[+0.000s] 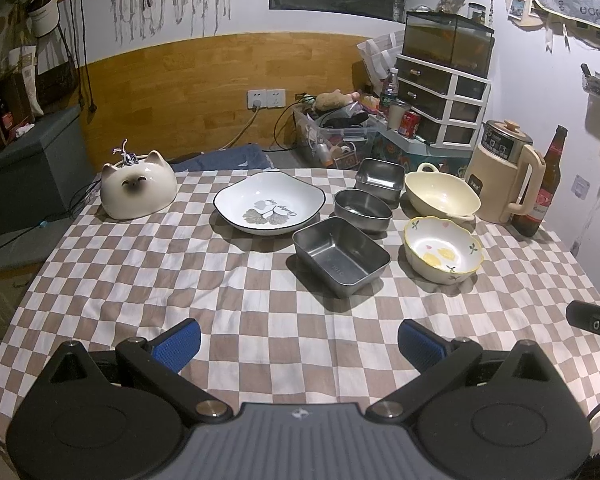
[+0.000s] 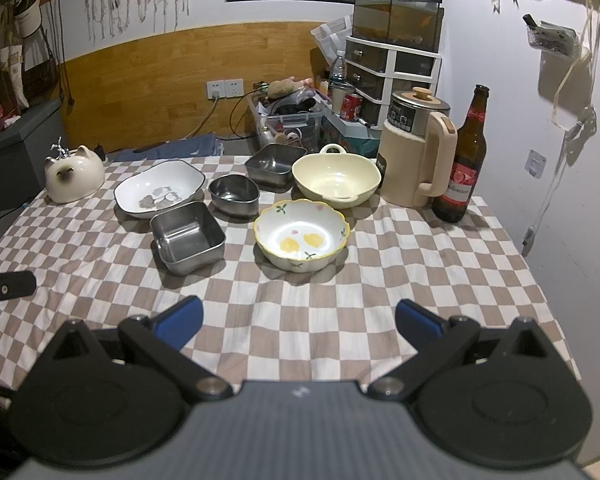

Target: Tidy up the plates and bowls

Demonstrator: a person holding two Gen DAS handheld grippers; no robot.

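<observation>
Ahead of the left hand-held gripper (image 1: 299,342), a rectangular steel tray (image 1: 341,254) sat on the checkered tabletop (image 1: 160,280). The white leaf-printed plate (image 1: 269,208) lay beyond-left, the yellow-rimmed flowered bowl (image 1: 443,249) right, the oval steel bowl (image 1: 363,209) behind.

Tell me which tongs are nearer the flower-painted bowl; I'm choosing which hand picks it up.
Right. The right tongs hang open directly in front of the flower-painted bowl. The left tongs, also open, sit further left, facing the steel tray.
</observation>
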